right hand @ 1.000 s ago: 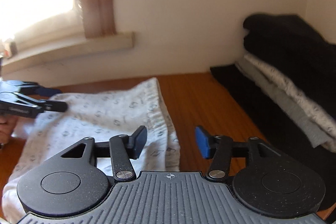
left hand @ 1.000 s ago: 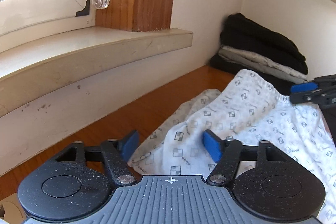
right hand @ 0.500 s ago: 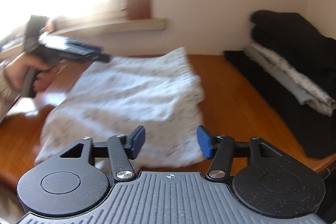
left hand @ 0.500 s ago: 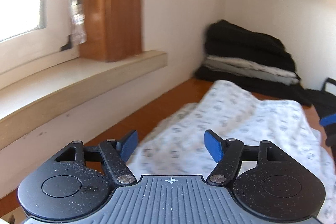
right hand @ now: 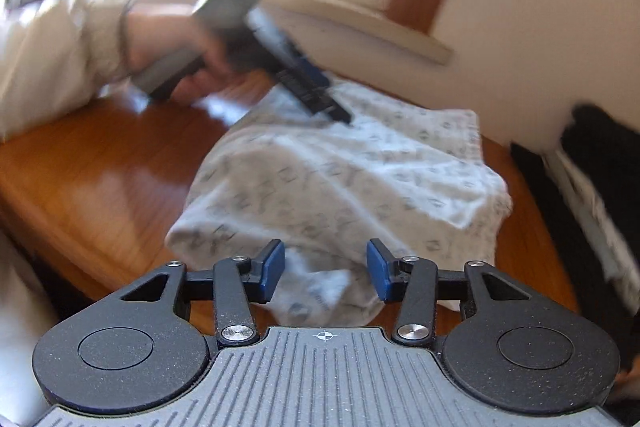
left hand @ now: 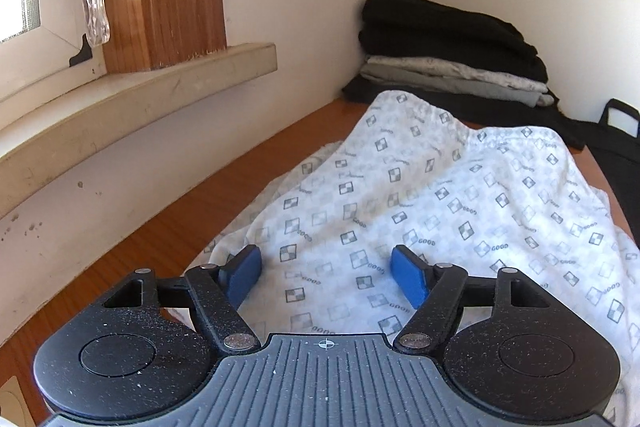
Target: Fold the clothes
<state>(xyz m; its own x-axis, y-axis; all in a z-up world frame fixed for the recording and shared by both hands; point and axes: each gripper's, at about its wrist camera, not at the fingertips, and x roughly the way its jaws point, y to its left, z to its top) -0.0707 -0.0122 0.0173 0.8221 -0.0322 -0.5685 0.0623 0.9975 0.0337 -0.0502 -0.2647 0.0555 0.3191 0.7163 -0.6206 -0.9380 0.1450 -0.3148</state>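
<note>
A white garment (left hand: pixel 440 195) printed with small grey squares lies rumpled on the wooden table (left hand: pixel 168 247). My left gripper (left hand: pixel 326 267) hovers open over its near left edge, and the blue pads touch no cloth. In the right wrist view the same garment (right hand: pixel 340 179) is blurred. A hand in a pale sleeve holds the left gripper (right hand: pixel 316 95) over its far side. My right gripper (right hand: pixel 326 267) is at the garment's near corner. Its jaws are closing, with cloth showing in the gap between the pads, which do not press on it.
A stack of folded black and grey clothes (left hand: pixel 448 47) sits in the back corner against the wall. A black bag (left hand: pixel 620 131) lies beside it. A window sill (left hand: pixel 140 99) runs along the left, with a blind pull (left hand: pixel 94 7) hanging above.
The right gripper swung back and rolled, from the garment's far right side to its near corner, and its jaws narrowed. The left gripper's jaws widened as it shifted over the cloth's edge.
</note>
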